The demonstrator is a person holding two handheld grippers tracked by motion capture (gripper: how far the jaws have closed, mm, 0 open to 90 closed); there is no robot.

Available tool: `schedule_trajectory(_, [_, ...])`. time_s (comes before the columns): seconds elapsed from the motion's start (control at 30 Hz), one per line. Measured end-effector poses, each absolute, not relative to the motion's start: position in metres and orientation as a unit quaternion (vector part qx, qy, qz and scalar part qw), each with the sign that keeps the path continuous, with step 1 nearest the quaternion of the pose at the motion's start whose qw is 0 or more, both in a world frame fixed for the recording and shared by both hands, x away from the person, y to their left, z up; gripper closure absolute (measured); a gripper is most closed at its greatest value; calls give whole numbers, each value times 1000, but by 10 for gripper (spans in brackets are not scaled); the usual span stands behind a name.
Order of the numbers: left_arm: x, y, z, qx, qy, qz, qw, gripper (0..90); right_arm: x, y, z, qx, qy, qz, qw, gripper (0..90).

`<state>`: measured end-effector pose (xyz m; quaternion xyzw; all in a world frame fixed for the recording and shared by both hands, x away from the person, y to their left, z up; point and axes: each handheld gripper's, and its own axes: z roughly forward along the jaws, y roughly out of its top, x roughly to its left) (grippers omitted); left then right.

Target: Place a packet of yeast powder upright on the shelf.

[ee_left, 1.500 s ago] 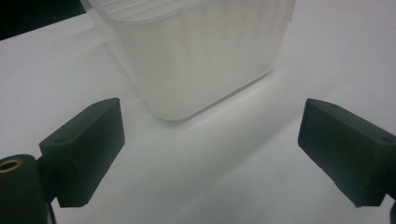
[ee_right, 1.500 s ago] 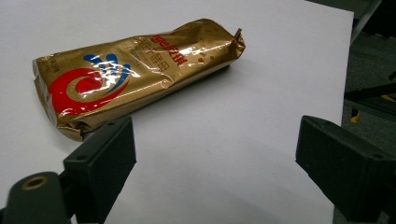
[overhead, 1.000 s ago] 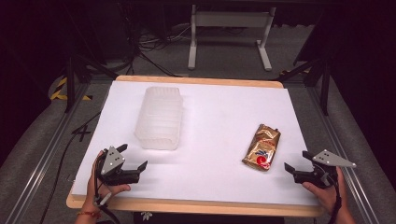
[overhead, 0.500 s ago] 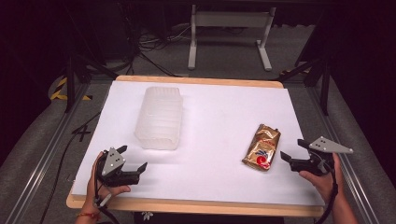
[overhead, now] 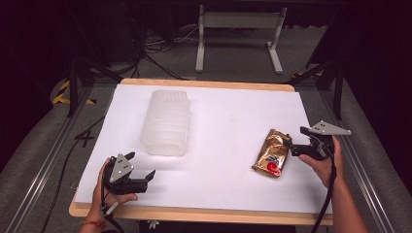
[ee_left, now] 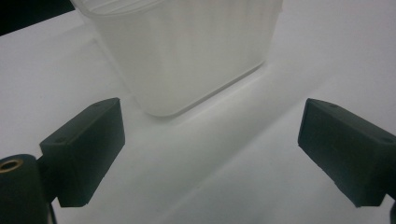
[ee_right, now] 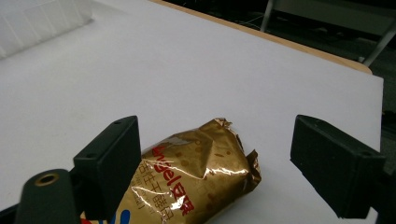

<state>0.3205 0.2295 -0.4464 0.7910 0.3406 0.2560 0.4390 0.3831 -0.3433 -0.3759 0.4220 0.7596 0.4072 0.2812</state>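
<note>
1. In the lower left of the high view, the left gripper (overhead: 145,177) rests near the front edge of the table (overhead: 218,121), held in the person's left hand (overhead: 109,191). Its jaws stand wide apart with nothing between them, as the left gripper view (ee_left: 210,154) makes clear.
2. In the upper left part of the white table top stands a clear plastic container (overhead: 166,121) with ribbed walls. In the left gripper view the container (ee_left: 187,51) takes the upper middle of the frame, beyond the jaws and not touching them.
3. At the right of the high view, the right gripper (overhead: 291,145) is held by the person's right hand (overhead: 323,162) just beside the right edge of a gold snack bag (overhead: 273,153).
4. In the right gripper view, the right gripper (ee_right: 215,161) is open, its jaws set wide on each side of the bag.
5. In that view the gold snack bag (ee_right: 191,182) lies flat on the white surface in the lower middle of the frame, with red letters on it. Its crimped end is between the jaws. The left jaw is very close to the bag, but I cannot tell if it touches; the right jaw is apart from it.
6. The bag and the container are well apart, the bag being in the right half of the table.
</note>
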Motion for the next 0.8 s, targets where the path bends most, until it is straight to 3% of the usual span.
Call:
schedule_trajectory(0.37, [320,228,-446,792,336,258,439,81,393,-339,-395,436,759,392,284,156])
schedule_trajectory(0.8, [320,230,-446,795,336,262,433,81,405,-346,-421,470,757,385,242,159])
